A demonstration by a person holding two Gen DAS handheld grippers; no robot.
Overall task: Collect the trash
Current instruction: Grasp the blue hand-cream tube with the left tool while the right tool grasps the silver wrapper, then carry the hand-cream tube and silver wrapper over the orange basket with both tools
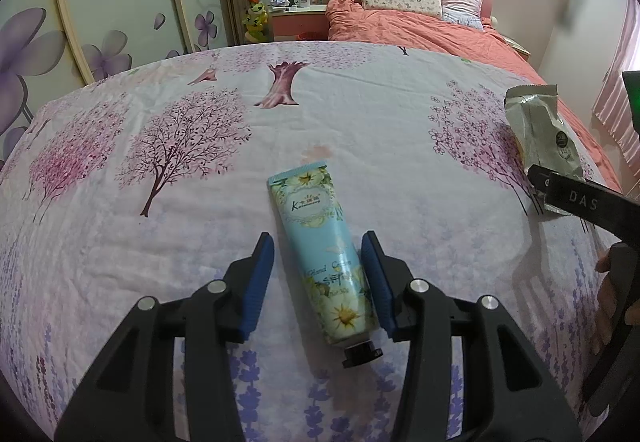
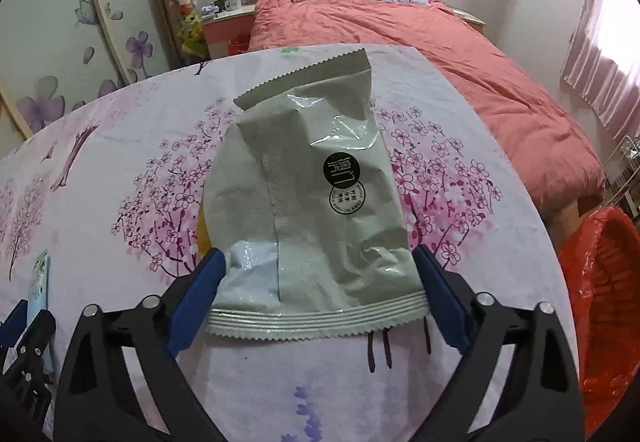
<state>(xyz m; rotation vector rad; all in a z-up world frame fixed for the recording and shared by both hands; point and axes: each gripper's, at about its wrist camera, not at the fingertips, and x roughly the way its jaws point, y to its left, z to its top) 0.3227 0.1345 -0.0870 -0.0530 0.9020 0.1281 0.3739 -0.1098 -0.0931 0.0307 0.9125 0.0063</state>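
On a round table covered with a white cloth printed with pink blossom trees and purple lavender (image 1: 360,114), two pieces of rubbish lay well apart. Near the middle lay a pale blue plastic hand-cream tube with white and yellow flowers and a black screw cap (image 1: 324,254), its cap end pointing toward the person. The left gripper (image 1: 318,278), black with blue ribbed pads, was lowered over the tube's lower half; its jaws stood partly open, the right pad touching or almost touching the tube's side, the left pad clearly apart from it, so the tube was not clamped. Toward the table's right side lay a crinkled grey-green foil snack packet with zigzag-cut ends and two round black labels (image 2: 316,202). The right gripper (image 2: 320,282) straddled the packet's near end with its jaws spread wide, one blue pad at each side edge; whether the pads pressed on the foil or merely flanked it could not be told. From the left wrist view, the same packet (image 1: 540,130) appeared at the far right beneath that gripper's black finger. Beside the table, on the right, stood a bin lined with a shiny red plastic bag (image 2: 600,282). Beyond the table stretched a bed with a coral-pink quilt (image 2: 400,42) and two patterned pillows, and a wardrobe with purple flower decals (image 1: 100,22) filled the left wall.
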